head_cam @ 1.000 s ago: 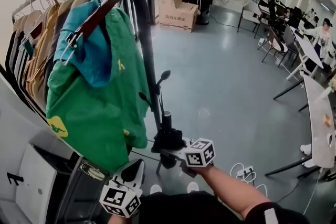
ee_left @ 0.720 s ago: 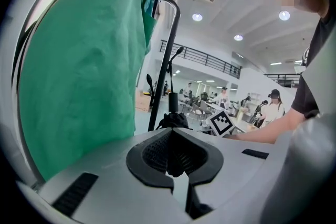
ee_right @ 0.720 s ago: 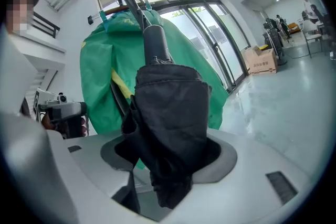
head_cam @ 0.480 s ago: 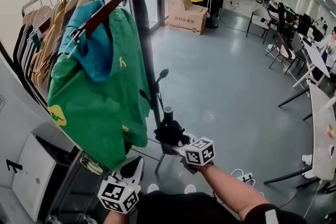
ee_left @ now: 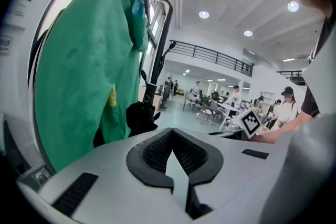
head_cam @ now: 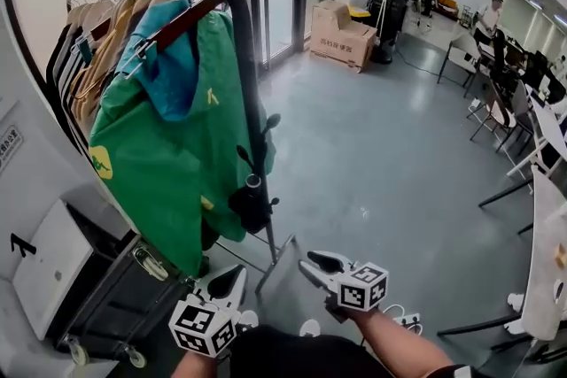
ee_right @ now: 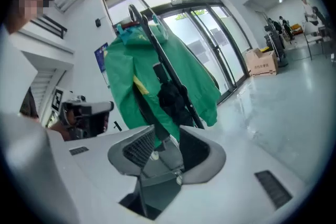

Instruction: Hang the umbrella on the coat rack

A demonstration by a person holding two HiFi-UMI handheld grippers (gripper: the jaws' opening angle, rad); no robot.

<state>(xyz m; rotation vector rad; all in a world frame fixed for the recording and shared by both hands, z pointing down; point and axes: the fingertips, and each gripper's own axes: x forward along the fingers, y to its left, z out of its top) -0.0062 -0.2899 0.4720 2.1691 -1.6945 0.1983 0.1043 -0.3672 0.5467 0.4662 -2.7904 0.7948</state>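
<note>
The black folded umbrella (head_cam: 249,206) hangs against the coat rack's black post (head_cam: 252,93), below the green jacket (head_cam: 168,146); it hangs free of both grippers. My right gripper (head_cam: 312,264) is open, a short way to the right of the umbrella and nearer me. Its jaws have just been closing, with nothing between them. In the right gripper view the umbrella (ee_right: 173,99) shows beyond the right gripper (ee_right: 167,136). My left gripper (head_cam: 232,275) is shut and empty, low beside the jacket's hem. The left gripper view shows the umbrella (ee_left: 140,117) ahead of the left gripper (ee_left: 171,131).
Several hangers with clothes (head_cam: 93,57) fill the rack's rail. A dark suitcase (head_cam: 133,283) and a white box (head_cam: 44,266) stand under it. Cardboard boxes (head_cam: 341,33) sit by the glass doors; tables, chairs (head_cam: 496,111) and people are at the right. A cable lies on the floor (head_cam: 400,314).
My right gripper was at the umbrella by the post; now it has let go and drawn back to the right and toward me. The umbrella stays hanging on the rack.
</note>
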